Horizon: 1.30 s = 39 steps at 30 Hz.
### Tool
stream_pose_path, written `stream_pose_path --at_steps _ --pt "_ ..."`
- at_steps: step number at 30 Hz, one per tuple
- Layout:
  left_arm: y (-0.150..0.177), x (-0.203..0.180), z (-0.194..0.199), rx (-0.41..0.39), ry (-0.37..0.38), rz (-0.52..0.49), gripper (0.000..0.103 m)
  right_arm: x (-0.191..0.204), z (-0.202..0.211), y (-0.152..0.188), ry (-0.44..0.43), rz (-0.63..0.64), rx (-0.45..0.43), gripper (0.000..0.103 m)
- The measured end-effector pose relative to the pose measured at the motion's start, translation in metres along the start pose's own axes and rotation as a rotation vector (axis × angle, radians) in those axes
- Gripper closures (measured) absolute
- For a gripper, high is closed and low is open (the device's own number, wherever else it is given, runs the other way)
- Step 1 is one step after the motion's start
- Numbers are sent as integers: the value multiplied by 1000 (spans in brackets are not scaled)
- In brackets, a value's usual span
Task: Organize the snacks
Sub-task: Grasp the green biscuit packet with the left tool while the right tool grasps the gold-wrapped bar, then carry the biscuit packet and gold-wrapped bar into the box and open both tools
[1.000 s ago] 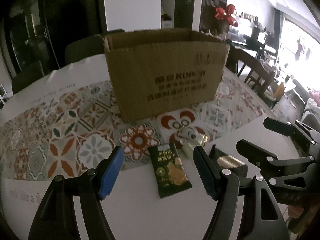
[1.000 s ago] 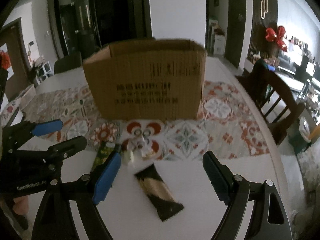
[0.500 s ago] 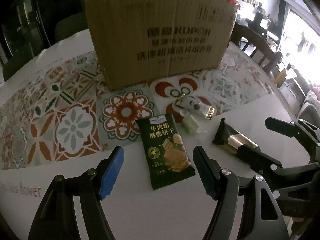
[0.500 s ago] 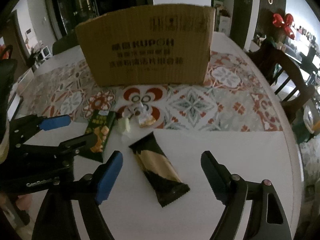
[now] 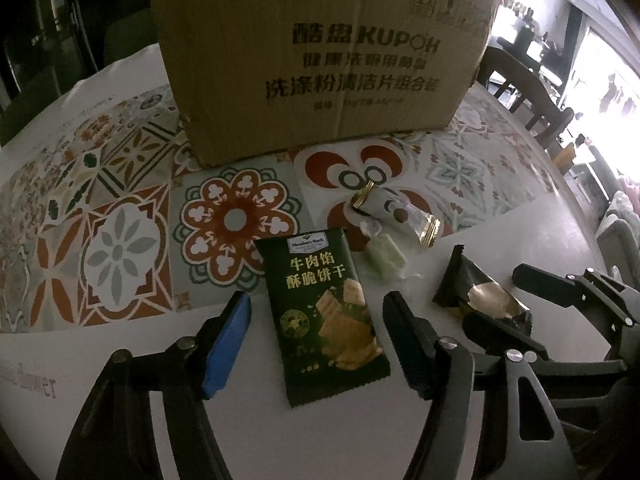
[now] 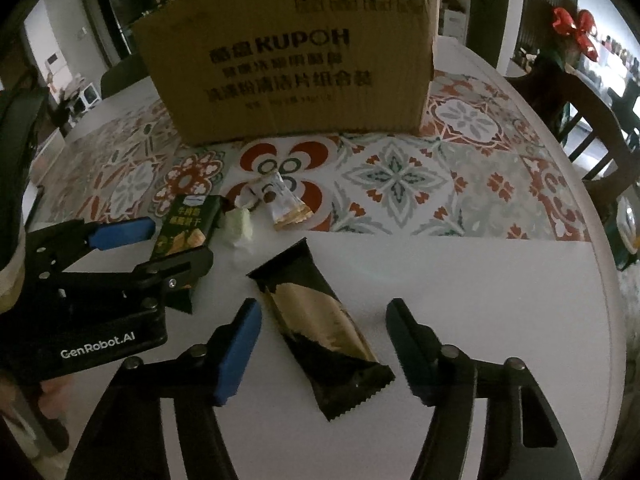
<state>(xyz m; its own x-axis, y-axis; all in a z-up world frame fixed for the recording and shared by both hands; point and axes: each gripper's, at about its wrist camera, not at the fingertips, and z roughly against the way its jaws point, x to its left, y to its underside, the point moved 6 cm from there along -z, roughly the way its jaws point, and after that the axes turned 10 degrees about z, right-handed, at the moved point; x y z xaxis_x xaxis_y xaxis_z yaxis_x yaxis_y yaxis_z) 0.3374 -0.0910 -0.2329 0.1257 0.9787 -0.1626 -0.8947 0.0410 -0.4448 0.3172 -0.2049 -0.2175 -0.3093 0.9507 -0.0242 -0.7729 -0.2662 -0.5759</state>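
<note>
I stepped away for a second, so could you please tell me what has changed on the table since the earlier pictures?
Both grippers came down: the left gripper now straddles the green cracker packet, the right gripper the black-and-gold bar. Their jaws have just been closing, not yet gripping. Snacks and the cardboard box have not moved.
</note>
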Motion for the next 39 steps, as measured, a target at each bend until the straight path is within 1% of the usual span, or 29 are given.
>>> stream_pose_path --at_steps 3,5,7,9,10,16,20,25,34,39 --pt "-2 -1 -1 -7 -10 -2 38 1 0 -1 3 1 -6 41" --pt "-2 0 -1 -12 -14 -1 44 1 -1 -1 5 1 -11 46" --pt "-2 0 0 -13 -17 -2 47 2 -1 -2 11 8 -14 56" --pt "-2 0 0 -14 -14 -1 51 3 -1 -2 -2 6 -15 63" --pt "-2 0 0 -15 -14 0 55 4 -2 -3 0 5 -13 65" --pt "2 0 3 -14 -2 -5 57 4 0 -3 2 -11 -21 69" --pt "6 -2 8 -12 8 -4 58 2 3 -3 -12 -39 -33 73" --pt "8 -5 21 -37 8 -22 58 1 8 -2 -20 -59 -51 76" --pt "6 -11 45 -78 38 -27 58 1 27 -7 -19 -72 -104 76" --pt "0 -13 66 -130 43 -38 58 1 41 -15 -14 -73 -144 76"
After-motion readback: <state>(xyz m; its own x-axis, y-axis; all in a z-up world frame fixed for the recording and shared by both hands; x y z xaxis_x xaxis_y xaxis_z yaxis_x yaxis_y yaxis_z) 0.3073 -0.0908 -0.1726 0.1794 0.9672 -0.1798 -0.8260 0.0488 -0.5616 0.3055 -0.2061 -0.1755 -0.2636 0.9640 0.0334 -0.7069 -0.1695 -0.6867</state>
